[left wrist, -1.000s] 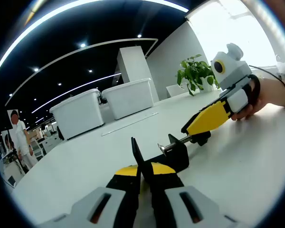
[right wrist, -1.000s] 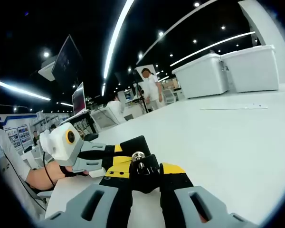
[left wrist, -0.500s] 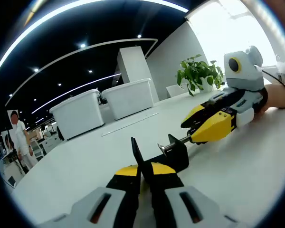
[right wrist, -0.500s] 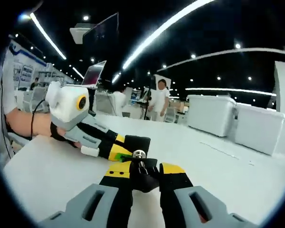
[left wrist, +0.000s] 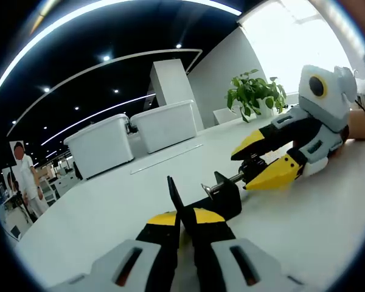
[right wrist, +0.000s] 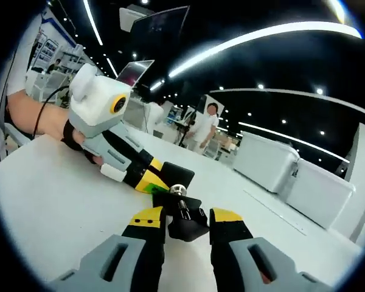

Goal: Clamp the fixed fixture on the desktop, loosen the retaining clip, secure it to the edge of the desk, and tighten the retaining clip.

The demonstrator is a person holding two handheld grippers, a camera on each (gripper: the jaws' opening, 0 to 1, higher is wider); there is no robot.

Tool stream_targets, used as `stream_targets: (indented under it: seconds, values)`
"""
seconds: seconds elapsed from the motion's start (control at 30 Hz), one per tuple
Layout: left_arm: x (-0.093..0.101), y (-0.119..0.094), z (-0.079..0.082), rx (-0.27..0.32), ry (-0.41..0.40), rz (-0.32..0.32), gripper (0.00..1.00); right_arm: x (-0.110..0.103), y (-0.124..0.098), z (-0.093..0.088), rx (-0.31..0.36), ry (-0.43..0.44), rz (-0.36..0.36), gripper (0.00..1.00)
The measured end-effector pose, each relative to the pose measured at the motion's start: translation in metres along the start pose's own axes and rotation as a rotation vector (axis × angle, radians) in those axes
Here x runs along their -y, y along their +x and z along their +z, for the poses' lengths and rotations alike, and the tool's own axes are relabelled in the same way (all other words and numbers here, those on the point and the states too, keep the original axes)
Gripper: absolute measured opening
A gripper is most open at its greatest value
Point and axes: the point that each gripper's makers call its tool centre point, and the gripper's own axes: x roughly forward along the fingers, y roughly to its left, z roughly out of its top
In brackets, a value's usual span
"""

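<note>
- Left gripper view: my left gripper (left wrist: 184, 226) rises from the bottom, its jaws drawn together on the black body of the fixture (left wrist: 222, 201); I see no gap between the yellow tips and the clamp.
- The fixture sits on the white desktop (left wrist: 316, 213), its thin upright plate just above my jaw tips.
- The fixture's screw (left wrist: 222, 182) runs out to the right, with a round disc at its near end.
- My right gripper (left wrist: 269, 160) comes in from the right. Its yellow jaws are parted, one above and one below the black knob at the screw's far end; whether the pads touch the knob I cannot tell.
- Behind it: two white lidded bins (left wrist: 137, 137) on the desk, a potted plant (left wrist: 253, 94) near the bright window.
- Right gripper view: my right gripper (right wrist: 184, 220) shows its jaws spread apart, straddling the black knob (right wrist: 187, 220) of the fixture from either side. Contact at the pads is not resolvable.
- The screw's metal end (right wrist: 178, 191) stands up between the jaws.
- My left gripper (right wrist: 147, 177) enters from the left, held in a hand (right wrist: 79, 141), its yellow-and-black tips closed against the fixture's far side.
- Standing people (right wrist: 202, 126) and white bins (right wrist: 292, 173) lie beyond the desk.
</note>
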Motion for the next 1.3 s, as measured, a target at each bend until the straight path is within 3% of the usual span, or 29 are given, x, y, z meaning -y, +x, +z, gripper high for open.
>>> stream_targets:
  seconds: [0.13, 0.23, 0.33, 0.5, 0.67, 0.77, 0.8, 1.0, 1.1, 1.3]
  values:
    - [0.000, 0.000, 0.000, 0.000, 0.000, 0.000, 0.07, 0.003, -0.004, 0.017, 0.073, 0.236, 0.032, 0.36]
    - [0.000, 0.000, -0.001, 0.000, 0.000, -0.001, 0.07, 0.021, -0.010, 0.023, 0.116, 0.413, 0.018, 0.32]
    - [0.000, -0.001, -0.001, 0.000, 0.000, -0.001, 0.07, 0.030, -0.011, 0.020, 0.112, 0.525, 0.021, 0.28]
    - [-0.001, 0.000, -0.001, 0.000, 0.000, -0.001, 0.07, 0.027, -0.008, 0.013, 0.082, 0.603, 0.061, 0.28]
    - [-0.001, 0.000, -0.001, 0.000, 0.000, -0.001, 0.07, 0.015, -0.005, 0.010, 0.043, 0.640, 0.122, 0.27]
    - [-0.001, 0.000, -0.001, 0.000, 0.000, -0.001, 0.07, 0.016, -0.003, 0.002, 0.013, 0.647, 0.110, 0.26]
    - [-0.001, 0.000, -0.001, -0.002, -0.001, -0.001, 0.07, 0.013, -0.003, 0.002, 0.007, 0.688, 0.124, 0.26]
    - [-0.001, -0.001, -0.001, -0.001, -0.001, -0.002, 0.07, 0.012, -0.004, 0.002, 0.009, 0.684, 0.128, 0.26]
    - [-0.002, 0.000, -0.001, -0.001, -0.001, -0.002, 0.07, 0.011, -0.004, 0.003, 0.017, 0.637, 0.124, 0.26]
    - [-0.002, 0.000, 0.000, -0.001, -0.001, -0.001, 0.07, 0.009, -0.005, 0.007, 0.048, 0.465, 0.101, 0.25]
